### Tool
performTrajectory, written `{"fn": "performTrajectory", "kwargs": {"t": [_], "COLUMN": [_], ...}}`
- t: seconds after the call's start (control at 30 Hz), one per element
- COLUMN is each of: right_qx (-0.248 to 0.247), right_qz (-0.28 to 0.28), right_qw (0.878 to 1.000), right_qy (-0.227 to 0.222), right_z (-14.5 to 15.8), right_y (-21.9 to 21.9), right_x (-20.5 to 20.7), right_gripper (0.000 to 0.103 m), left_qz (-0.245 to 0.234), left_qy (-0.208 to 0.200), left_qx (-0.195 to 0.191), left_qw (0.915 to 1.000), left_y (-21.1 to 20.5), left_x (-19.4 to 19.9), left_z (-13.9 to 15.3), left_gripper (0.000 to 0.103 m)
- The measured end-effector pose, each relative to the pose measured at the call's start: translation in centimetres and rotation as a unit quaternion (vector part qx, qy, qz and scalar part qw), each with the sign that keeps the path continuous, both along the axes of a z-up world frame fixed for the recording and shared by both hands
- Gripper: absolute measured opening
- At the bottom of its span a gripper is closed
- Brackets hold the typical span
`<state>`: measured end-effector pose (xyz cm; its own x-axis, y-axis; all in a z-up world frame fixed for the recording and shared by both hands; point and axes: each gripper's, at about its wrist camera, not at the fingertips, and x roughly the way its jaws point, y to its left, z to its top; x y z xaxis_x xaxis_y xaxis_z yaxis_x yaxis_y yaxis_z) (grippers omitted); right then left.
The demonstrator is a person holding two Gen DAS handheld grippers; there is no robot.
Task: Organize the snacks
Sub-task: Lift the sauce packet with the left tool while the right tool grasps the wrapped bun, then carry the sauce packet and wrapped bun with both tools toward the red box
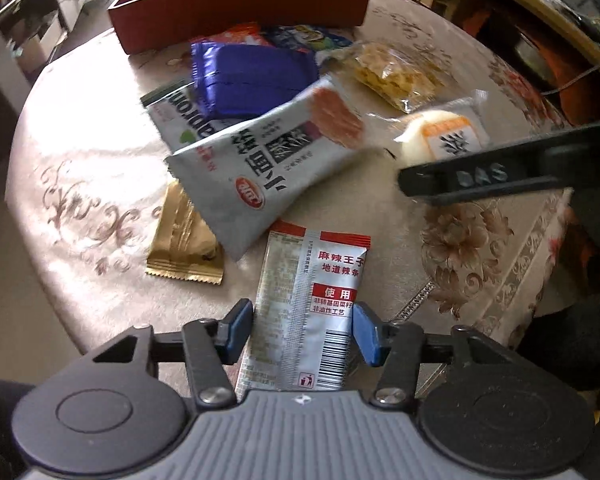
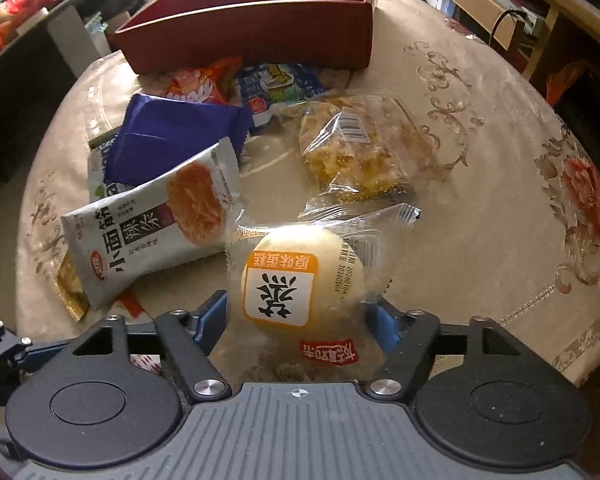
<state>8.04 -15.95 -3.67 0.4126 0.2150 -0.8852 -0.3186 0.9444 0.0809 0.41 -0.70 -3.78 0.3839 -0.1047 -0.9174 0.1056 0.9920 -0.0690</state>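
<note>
The right gripper [image 2: 298, 314] pinches the round cake packet [image 2: 300, 280] lying straight ahead, red box [image 2: 244, 28] beyond it.

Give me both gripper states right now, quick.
Left gripper: closed on the red-and-silver snack packet, pads against its edges.
Right gripper: around the wrapped round cake; whether the pads press on it cannot be told.

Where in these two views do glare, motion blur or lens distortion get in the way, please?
Left wrist view: strong glare washes out the tablecloth at left; the other gripper's finger is motion-blurred; the fisheye bends the red box. Right wrist view: light is more even, with sheen on the cake wrapper and the crumbly snack bag; the table rim curves strongly.
</note>
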Motion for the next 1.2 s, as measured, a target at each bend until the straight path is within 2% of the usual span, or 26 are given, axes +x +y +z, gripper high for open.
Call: {"fn": "performTrajectory", "kwargs": {"t": [0.13, 0.47, 0.93, 1.2], "right_qx": [0.003, 0.031, 0.019, 0.032], "right_qz": [-0.001, -0.045, -0.026, -0.023], "right_qw": [1.0, 0.999, 0.999, 0.999], "right_qy": [-0.004, -0.005, 0.0, -0.021], "right_z": [0.5, 1.4, 1.2, 2.2], "right_y": [-0.7, -3.9, -2.5, -2.1], "right_x": [-0.7, -2.9, -5.2, -6.1], "right_gripper": [0.071, 0.07, 0.07, 0.07], "left_qz": [0.004, 0.001, 0.007, 0.019], "left_qy": [0.0, -0.001, -0.019, -0.039], "left_qx": [-0.005, -0.037, -0.049, -0.058], "left_qw": [1.0, 0.9993, 0.9986, 0.9974], "left_y": [0.4, 0.8, 0.8, 0.8], "left_x": [-0.1, -0.3, -1.1, -1.9], "left_z": [0.0, 0.7, 1.7, 2.8], "left_gripper": [0.051, 0.051, 0.05, 0.05]}}
